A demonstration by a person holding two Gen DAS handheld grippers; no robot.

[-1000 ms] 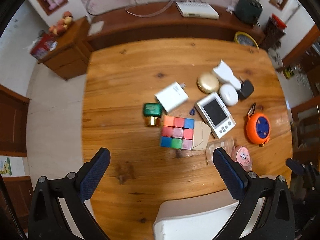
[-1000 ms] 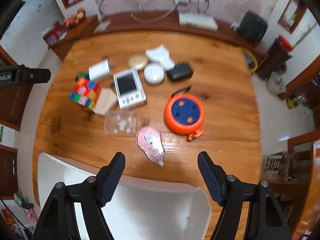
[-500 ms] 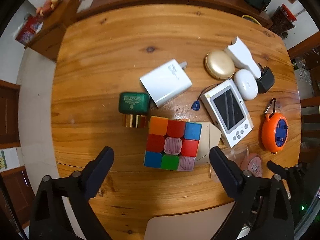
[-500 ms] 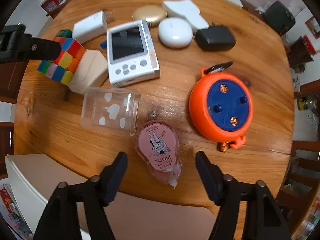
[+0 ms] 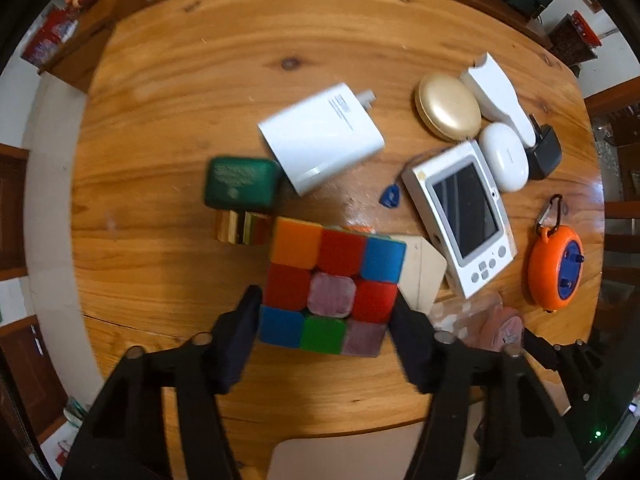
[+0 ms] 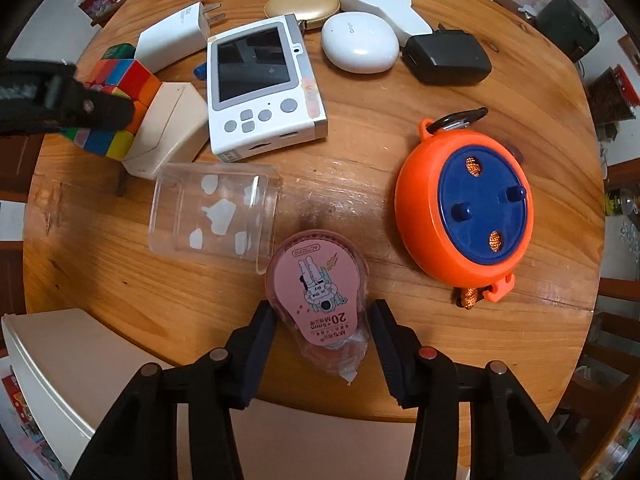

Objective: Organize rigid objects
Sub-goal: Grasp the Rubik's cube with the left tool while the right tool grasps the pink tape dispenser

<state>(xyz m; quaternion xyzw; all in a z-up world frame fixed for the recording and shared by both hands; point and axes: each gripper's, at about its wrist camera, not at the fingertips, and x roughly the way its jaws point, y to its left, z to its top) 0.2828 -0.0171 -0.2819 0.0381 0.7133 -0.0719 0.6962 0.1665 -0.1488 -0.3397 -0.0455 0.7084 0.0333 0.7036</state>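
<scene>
Closing around the colourful puzzle cube point(image 5: 334, 288), the left gripper point(image 5: 326, 320) has its two dark fingers level with the cube's near corners; whether the pads already press on it is hard to tell, since the fingers are blurred. The cube sits on the round wooden table point(image 5: 200, 80), touching a cream house-shaped box point(image 5: 424, 268) on its right, with a green case point(image 5: 240, 184) and a white plug adapter point(image 5: 320, 140) just beyond. Only this view shows a small blue plectrum point(image 5: 390, 196) beside the white handheld console point(image 5: 464, 216).

From the right wrist, the right gripper point(image 6: 322, 332) is closing on a pink correction-tape dispenser point(image 6: 318, 292) that lies between its fingers, narrow gaps showing at both sides. Clear here, but smeared in the other view, is a transparent plastic box point(image 6: 216, 212) just beside the dispenser. An orange reel with a blue hub point(image 6: 468, 212) lies to the right, apart. Farther off sit a white earbud case point(image 6: 360, 42), a black charger point(image 6: 446, 58) and a gold compact point(image 6: 300, 4).
</scene>
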